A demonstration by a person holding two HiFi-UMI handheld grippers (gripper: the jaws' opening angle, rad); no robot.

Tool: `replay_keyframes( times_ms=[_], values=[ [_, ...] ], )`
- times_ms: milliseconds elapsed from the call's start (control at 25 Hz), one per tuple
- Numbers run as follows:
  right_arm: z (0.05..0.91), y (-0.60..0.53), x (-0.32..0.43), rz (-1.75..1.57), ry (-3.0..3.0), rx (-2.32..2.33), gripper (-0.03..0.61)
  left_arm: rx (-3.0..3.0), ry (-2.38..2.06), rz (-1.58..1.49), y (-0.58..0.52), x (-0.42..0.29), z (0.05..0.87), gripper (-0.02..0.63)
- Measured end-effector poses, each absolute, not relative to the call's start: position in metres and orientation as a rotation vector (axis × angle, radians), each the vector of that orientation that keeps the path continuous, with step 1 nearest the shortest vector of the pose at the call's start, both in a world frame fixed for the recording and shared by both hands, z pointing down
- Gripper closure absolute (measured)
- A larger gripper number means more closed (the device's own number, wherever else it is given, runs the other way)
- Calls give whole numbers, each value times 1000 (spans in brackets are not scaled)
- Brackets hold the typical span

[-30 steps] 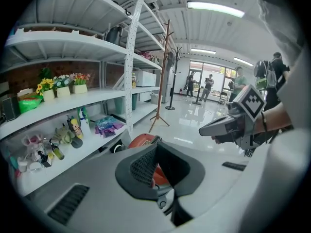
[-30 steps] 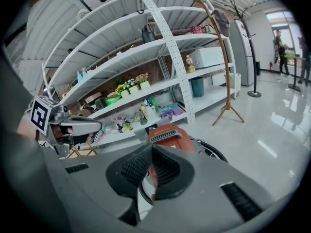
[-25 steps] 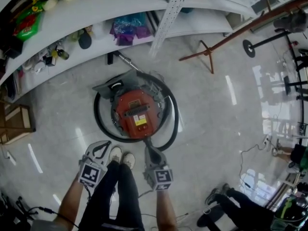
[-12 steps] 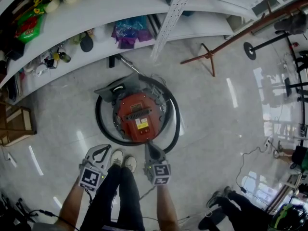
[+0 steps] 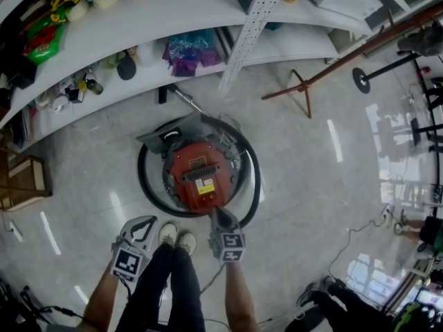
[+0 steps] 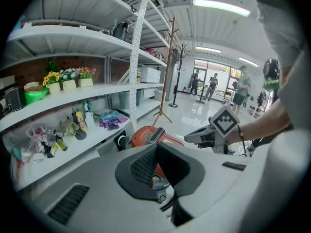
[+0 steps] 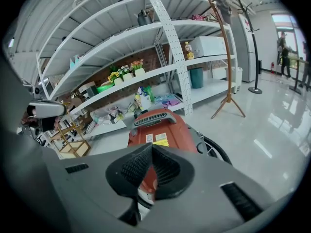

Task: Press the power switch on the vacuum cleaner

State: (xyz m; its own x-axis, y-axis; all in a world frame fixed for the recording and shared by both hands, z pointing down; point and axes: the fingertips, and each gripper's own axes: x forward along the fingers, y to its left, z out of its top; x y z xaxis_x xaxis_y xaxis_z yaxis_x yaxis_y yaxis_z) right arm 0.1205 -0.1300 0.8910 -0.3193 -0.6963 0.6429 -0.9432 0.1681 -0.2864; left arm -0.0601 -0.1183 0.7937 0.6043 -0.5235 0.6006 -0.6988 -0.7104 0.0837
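One red vacuum cleaner [image 5: 199, 175] sits on the glossy floor [image 5: 311, 185] just in front of the white shelves [image 5: 173, 12]. It has a black grille handle across its top and a yellow label near its closer edge. A single black hose [image 5: 142, 178] loops around its body, and a grey nozzle head [image 5: 169, 133] lies against its far side. The power switch cannot be picked out in any view.

There are two tools. The right tool [image 5: 217, 213] points at the cleaner's near rim with its jaws together and nothing between them; its own view shows the red body just beyond the tips [image 7: 152, 148]. Whether it touches the cleaner cannot be told. The left tool [image 5: 149, 221] is held off to the side, short of the hose, its jaws also closed on nothing [image 6: 156, 147].

Two light shoes [image 5: 176, 235] stand between the tools. Three flower pots [image 6: 69, 84] line one shelf, and one brown coat stand [image 5: 304, 81] rises to the right.
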Motion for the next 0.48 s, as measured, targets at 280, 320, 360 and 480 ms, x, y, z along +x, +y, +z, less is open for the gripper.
replay_keyframes(
  times_ms=[280,320,360,480],
  values=[
    [913,-139,124,958,-2066,1552,566,2523,-992,797,-121,-60,796,606],
    [916,-140,123,962,-2066,1549,566,2523,-989,792,-121,-60,796,607],
    [918,-140,123,966,-2064,1547,566,2523,-986,790,-120,-59,796,607],
    [922,-142,124,974,-2058,1542,566,2523,-981,793,-121,-57,797,607]
  ],
)
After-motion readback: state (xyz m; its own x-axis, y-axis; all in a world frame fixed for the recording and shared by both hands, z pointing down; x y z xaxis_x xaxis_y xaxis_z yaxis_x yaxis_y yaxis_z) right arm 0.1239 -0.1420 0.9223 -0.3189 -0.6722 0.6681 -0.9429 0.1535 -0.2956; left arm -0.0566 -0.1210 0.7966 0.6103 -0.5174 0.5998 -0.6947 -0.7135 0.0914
